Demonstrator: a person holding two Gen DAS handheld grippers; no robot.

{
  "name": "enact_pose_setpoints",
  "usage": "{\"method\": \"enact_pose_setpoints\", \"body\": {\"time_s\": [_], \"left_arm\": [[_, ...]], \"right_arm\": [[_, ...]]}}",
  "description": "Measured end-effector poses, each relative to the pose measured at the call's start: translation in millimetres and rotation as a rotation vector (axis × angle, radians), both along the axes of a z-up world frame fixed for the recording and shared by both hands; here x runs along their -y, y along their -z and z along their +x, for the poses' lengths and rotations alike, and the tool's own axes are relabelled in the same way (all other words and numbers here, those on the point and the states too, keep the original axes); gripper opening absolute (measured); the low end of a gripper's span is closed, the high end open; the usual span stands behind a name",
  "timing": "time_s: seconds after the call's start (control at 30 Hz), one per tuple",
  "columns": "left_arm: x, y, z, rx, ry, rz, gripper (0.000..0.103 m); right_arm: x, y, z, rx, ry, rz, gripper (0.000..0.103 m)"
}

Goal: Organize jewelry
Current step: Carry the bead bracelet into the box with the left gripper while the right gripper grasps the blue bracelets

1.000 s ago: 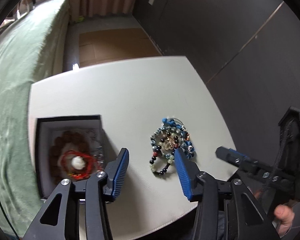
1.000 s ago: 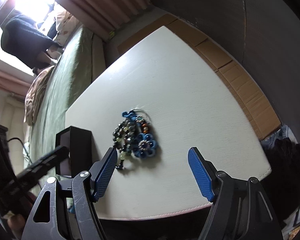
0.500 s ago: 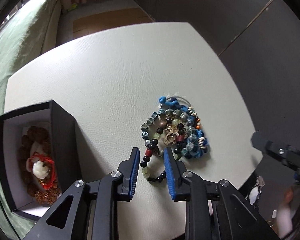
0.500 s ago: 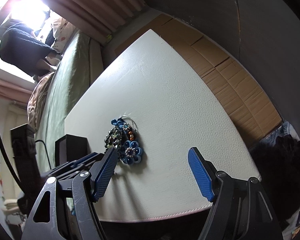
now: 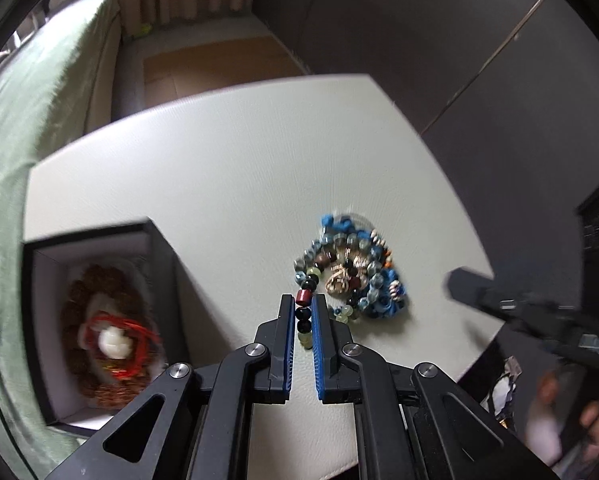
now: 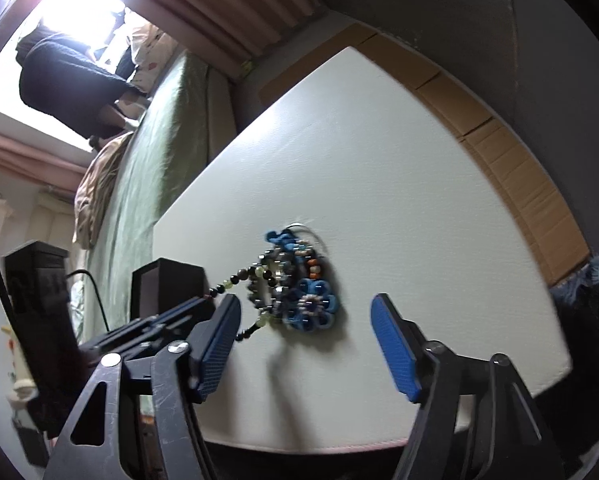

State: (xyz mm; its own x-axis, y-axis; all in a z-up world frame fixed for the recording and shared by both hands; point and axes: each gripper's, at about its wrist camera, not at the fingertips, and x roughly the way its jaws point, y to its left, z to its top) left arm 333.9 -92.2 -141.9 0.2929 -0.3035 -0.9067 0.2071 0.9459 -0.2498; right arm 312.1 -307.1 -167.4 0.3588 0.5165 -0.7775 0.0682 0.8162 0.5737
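Note:
My left gripper [image 5: 302, 305] is shut on a beaded bracelet [image 5: 304, 318] of black, red and pale green beads, at the near edge of a jewelry pile [image 5: 351, 272] on the white table [image 5: 219, 168]. In the right wrist view the bracelet [image 6: 235, 280] stretches left from the pile [image 6: 299, 284] toward the left gripper [image 6: 195, 306]. An open black box [image 5: 99, 312] at the left holds a brown bead bracelet and a red-corded white charm. My right gripper [image 6: 305, 344] is open and empty, just short of the pile.
A green-covered bed [image 5: 27, 128] runs along the table's left side. Cardboard sheets [image 6: 499, 148] lie on the floor beyond the far edge. The dark wall [image 5: 419, 40] stands to the right. The right gripper's arm [image 5: 519, 312] reaches in from the right.
My left gripper has closed on the bracelet's beads and drawn the strand out from the pile. The right gripper has stayed open.

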Motion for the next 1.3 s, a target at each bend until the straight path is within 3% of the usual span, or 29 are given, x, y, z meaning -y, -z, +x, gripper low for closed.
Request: {"method": "enact_pose_setpoints", "body": {"time_s": [0.1,0.23,0.43,0.5,0.63,0.7,0.73,0.87,0.9,1.1,1.23,1.27,1.3], "left_arm": [[-9,-14,-3,0.028,-0.002,-0.014,0.008],[-29,-33,-9,0.066,-0.020,-0.020,0.008],[-53,-52,-14,0.104,-0.043,-0.044,0.008],[-58,-58,-13,0.117,-0.052,-0.056,0.008],[-75,-71,-20,0.142,-0.068,-0.071,0.008],[-82,-75,-22,0.153,-0.075,-0.074,0.008],[-85,-75,-23,0.156,-0.078,-0.077,0.008],[-98,-72,-25,0.157,-0.102,-0.088,0.008],[-101,-71,-26,0.154,-0.109,-0.091,0.008],[-117,-54,-23,0.107,-0.157,-0.112,0.008],[-123,-42,-27,0.053,-0.176,-0.112,0.009],[-123,-40,-28,0.046,-0.172,-0.107,0.010],[-124,-38,-31,0.038,-0.172,-0.104,0.010]], "right_arm": [[-10,4,5,-0.011,-0.006,0.017,0.049],[-21,6,10,-0.016,-0.007,0.018,0.040],[-37,13,20,-0.037,-0.017,-0.037,0.036],[-43,16,23,-0.047,-0.021,-0.052,0.028],[-57,19,31,-0.059,-0.034,-0.123,0.023],[-63,22,33,-0.071,-0.039,-0.152,0.010],[-64,22,33,-0.072,-0.038,-0.157,0.010],[-67,6,26,-0.009,-0.031,-0.153,0.009],[-66,2,25,0.003,-0.036,-0.148,0.002],[-81,-21,10,0.058,-0.070,-0.167,0.002],[-83,-17,18,0.001,-0.063,-0.256,0.002],[-80,-13,23,-0.024,-0.053,-0.279,0.009],[-79,-12,24,-0.034,-0.050,-0.284,0.025]]}}
